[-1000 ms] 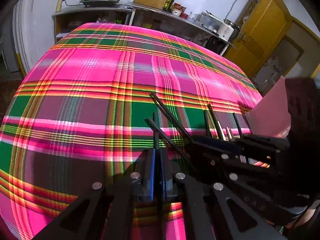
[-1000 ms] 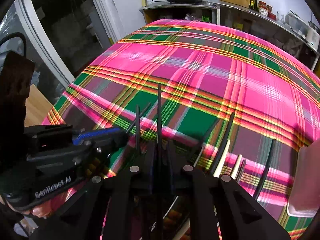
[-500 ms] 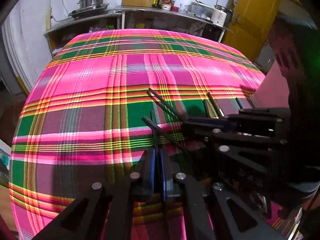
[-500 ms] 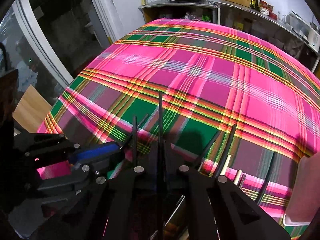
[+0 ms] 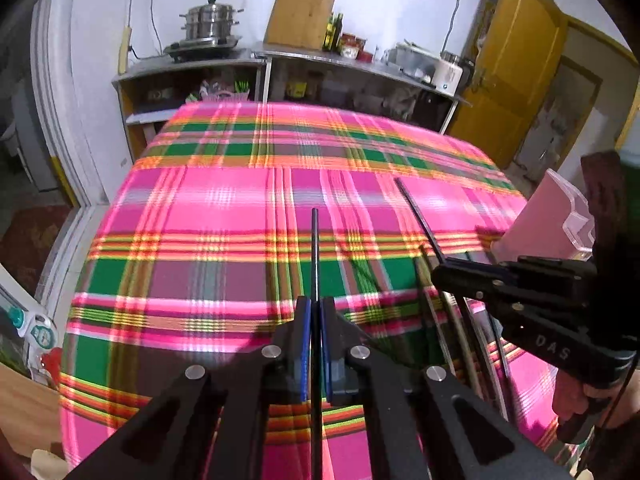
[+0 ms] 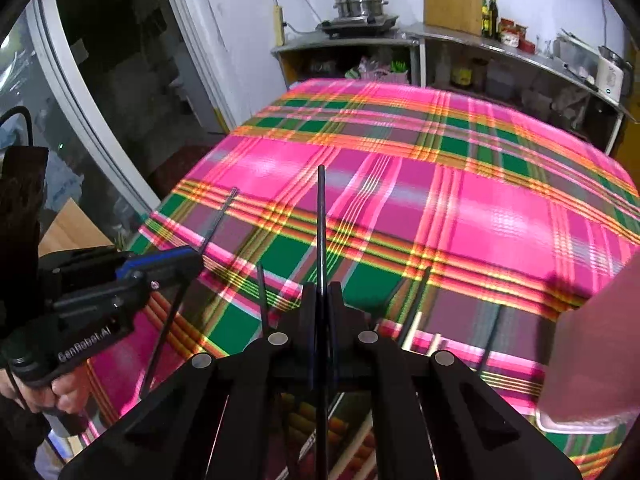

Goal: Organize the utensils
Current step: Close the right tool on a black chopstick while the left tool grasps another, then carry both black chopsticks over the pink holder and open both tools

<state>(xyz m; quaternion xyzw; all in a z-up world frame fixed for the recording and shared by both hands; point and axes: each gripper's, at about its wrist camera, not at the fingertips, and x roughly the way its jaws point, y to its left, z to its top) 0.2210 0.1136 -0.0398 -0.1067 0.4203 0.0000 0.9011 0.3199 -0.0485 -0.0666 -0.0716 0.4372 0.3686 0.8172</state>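
1. The letters "DAS" are on the black side of the right gripper, as the left wrist camera sees it. They are pale and faint.
2. The word "GenRobot.AI" is on the black body of the left gripper, as the right wrist camera sees it. The letters are light gray.
3. The bottles and jars on the far shelf have labels, but they are too small to read.

Table under plaid cloth; loose chopsticks; pink container.
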